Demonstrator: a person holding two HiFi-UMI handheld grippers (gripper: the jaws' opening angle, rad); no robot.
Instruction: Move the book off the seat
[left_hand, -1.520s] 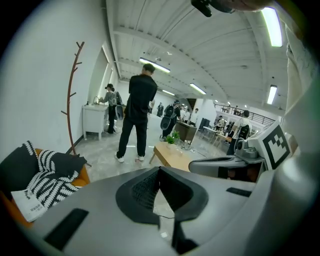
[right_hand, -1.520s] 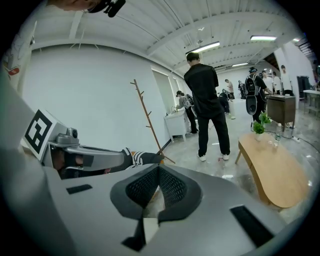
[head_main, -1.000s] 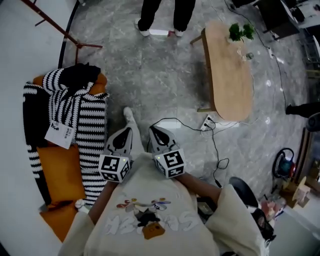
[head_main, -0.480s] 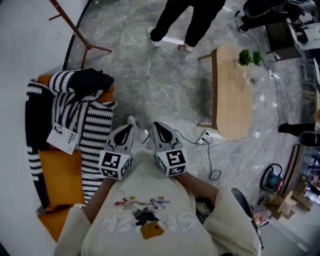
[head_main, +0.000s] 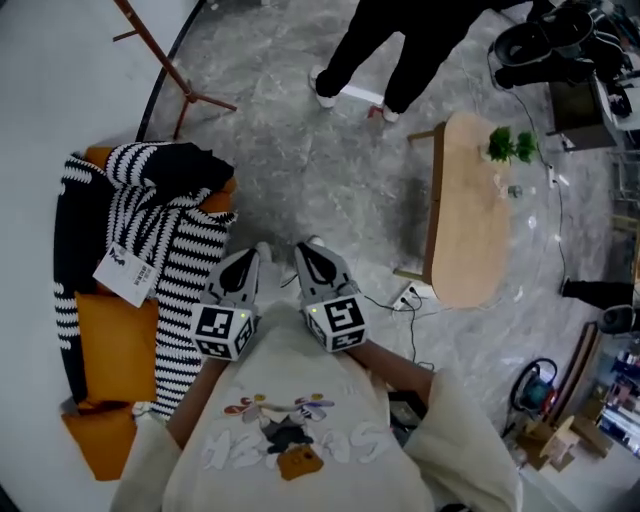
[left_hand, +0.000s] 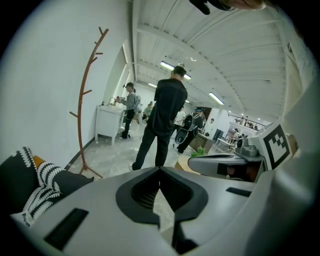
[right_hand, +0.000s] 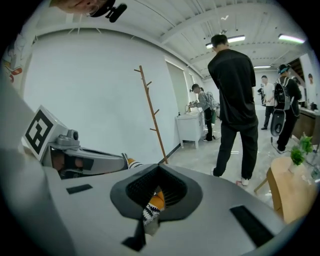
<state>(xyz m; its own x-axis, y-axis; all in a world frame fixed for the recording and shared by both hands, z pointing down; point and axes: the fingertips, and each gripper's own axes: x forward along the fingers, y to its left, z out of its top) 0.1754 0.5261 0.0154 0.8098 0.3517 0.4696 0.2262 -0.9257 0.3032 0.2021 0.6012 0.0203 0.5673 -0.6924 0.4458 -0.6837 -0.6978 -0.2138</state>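
Observation:
The book (head_main: 125, 272) is a thin white booklet with dark print. It lies on a black-and-white striped blanket (head_main: 165, 235) that covers the orange seat (head_main: 115, 350) at the left of the head view. Both grippers are held side by side in front of the person's chest, over the floor and to the right of the seat. The left gripper (head_main: 249, 256) is shut with nothing in it, a short way from the blanket's edge. The right gripper (head_main: 304, 249) is also shut and holds nothing. The left gripper view shows shut jaws and a bit of blanket (left_hand: 35, 185), but not the book.
A person in black (head_main: 400, 40) stands on the grey marble floor beyond the grippers. An oval wooden table (head_main: 468, 210) with a small plant (head_main: 510, 147) is at the right. A power strip with cable (head_main: 413, 293) lies beside it. A brown coat stand (head_main: 165, 65) rises behind the seat.
The head view has swung: the table and standing person now sit further right, the seat a little higher. Both grippers stay shut and close together near the chest.

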